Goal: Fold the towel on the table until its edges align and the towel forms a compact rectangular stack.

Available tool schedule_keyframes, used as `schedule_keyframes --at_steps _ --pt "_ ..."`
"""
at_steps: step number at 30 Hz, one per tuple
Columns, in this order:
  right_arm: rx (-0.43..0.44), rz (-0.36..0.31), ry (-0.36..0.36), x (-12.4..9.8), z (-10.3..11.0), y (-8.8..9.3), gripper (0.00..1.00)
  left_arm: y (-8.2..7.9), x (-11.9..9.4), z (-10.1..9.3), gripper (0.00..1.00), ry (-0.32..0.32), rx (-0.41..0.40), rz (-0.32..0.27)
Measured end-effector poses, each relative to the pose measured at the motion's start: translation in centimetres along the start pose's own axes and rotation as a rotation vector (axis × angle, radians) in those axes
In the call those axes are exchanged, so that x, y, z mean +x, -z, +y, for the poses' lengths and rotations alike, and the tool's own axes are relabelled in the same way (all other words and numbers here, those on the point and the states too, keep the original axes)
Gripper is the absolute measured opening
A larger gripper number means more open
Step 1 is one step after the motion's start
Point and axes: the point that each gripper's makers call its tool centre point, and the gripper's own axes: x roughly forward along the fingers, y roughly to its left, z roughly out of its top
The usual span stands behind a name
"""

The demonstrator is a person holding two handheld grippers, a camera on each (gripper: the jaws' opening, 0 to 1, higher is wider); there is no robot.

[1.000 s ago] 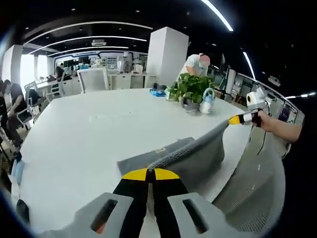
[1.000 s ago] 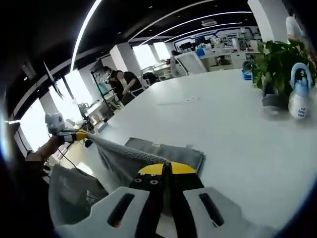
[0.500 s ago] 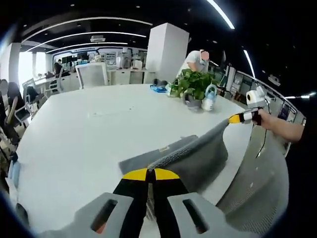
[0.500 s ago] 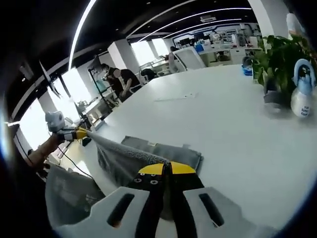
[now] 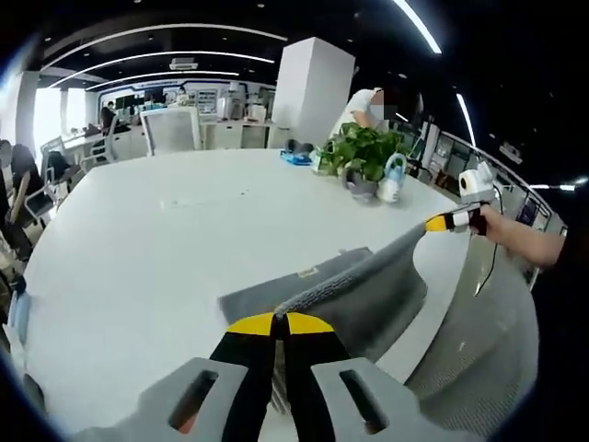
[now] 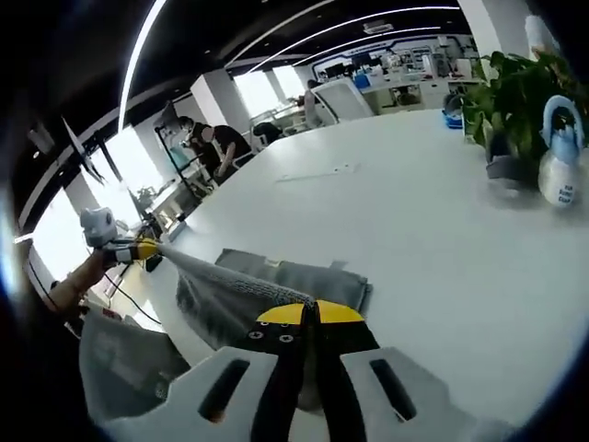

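Left gripper view looks over the left hand-held gripper (image 5: pixel 281 324), whose yellow-tipped jaws are pressed together on one corner of the grey towel (image 5: pixel 359 290). From that corner the cloth runs up and to the right as a taut raised edge to the right hand-held gripper (image 5: pixel 448 220), held in a hand (image 5: pixel 504 230) beyond the counter's edge, with its jaws clamped on the other corner. Between the two corners the towel sags in a hanging sheet, while its far part lies flat on the white counter (image 5: pixel 156 249) near the front edge, with a small label (image 5: pixel 302 273) showing on it. Farther back on the counter stand a potted plant (image 5: pixel 361 158) and, just beside it, a pale spray bottle (image 5: pixel 389 184); a person (image 5: pixel 366 109) leans behind the plant, by a white pillar (image 5: pixel 309 92). Right gripper view gives the mirror picture: the right hand-held gripper (image 6: pixel 308 316) is closed on its towel (image 6: pixel 248 285) corner at the bottom, and the raised edge stretches left to the left hand-held gripper (image 6: pixel 138 249), also closed on the cloth. The flat part rests on the counter (image 6: pixel 414 239) just past the jaws. The plant (image 6: pixel 502 106) and the bottle (image 6: pixel 559 152) stand at the right, well apart from the towel, and a seated person (image 6: pixel 216 147) works at a desk far off.
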Motion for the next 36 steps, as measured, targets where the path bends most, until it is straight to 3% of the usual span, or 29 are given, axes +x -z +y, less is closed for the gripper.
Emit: schedule_keyframes --at_steps 2,7,36 --pt "0.006 -0.007 0.019 0.1 -0.1 0.1 0.00 0.0 0.3 0.2 0.02 -0.008 -0.041 -0.026" --pt "0.043 -0.021 0.020 0.4 -0.3 0.4 0.00 1.1 0.7 0.3 0.02 -0.028 -0.014 0.015" --pt "0.057 0.032 -0.002 2.4 -1.9 0.6 0.00 1.0 3.1 1.7 0.02 -0.006 -0.016 0.042"
